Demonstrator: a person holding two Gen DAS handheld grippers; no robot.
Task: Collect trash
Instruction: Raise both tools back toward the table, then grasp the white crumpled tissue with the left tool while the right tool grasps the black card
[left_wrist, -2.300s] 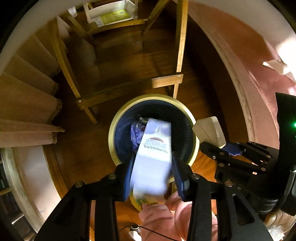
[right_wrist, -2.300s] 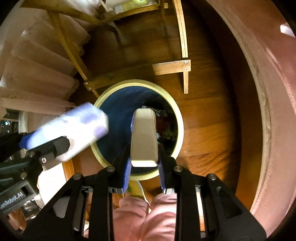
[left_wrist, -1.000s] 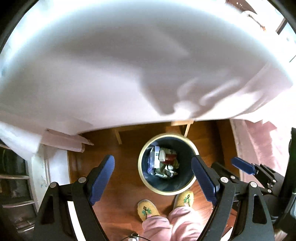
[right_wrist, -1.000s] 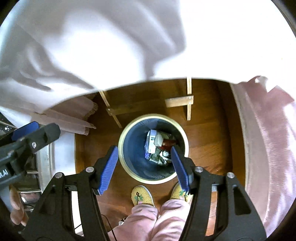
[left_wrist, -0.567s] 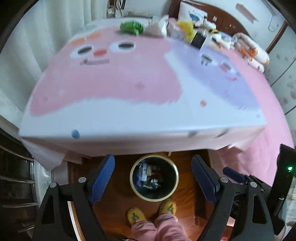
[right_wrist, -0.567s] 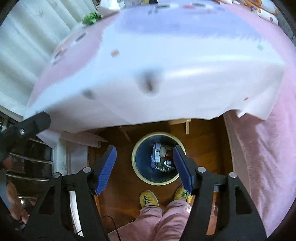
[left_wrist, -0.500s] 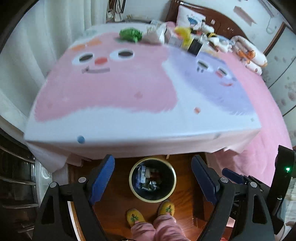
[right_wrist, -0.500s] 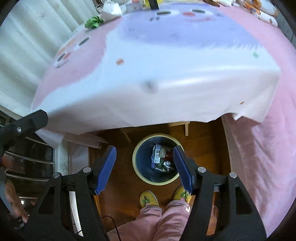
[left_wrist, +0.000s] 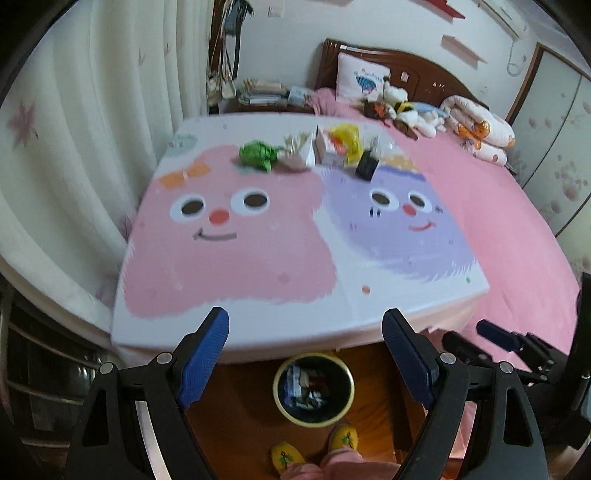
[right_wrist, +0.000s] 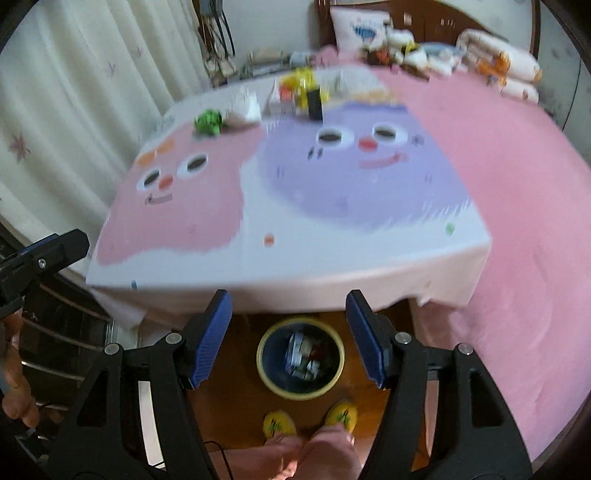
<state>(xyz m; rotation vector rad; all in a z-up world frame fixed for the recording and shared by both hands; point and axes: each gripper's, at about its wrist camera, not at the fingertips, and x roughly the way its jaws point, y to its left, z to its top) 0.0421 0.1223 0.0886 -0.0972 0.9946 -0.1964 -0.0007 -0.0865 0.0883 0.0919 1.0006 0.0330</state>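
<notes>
A: Noting both grippers empty. Left gripper (left_wrist: 306, 345), fingers wide apart; right gripper (right_wrist: 288, 332), fingers also apart, nothing between them.

B: Bin position?

A: Bin (left_wrist: 313, 388) stands on the wood floor (left_wrist: 236, 417), below and between the fingers in both views, just under the near edge of the counter (left_wrist: 295, 236). Boxes and wrappers lie inside it.

B: Remaining trash?

A: Far ahead of the fingers, at the counter's far edge: a green crumpled wrapper (left_wrist: 256, 155), a yellow bag (left_wrist: 345, 142) and a small black box (left_wrist: 367, 164), close together. Yellow slippers (right_wrist: 310, 419) show beneath the bin.
</notes>
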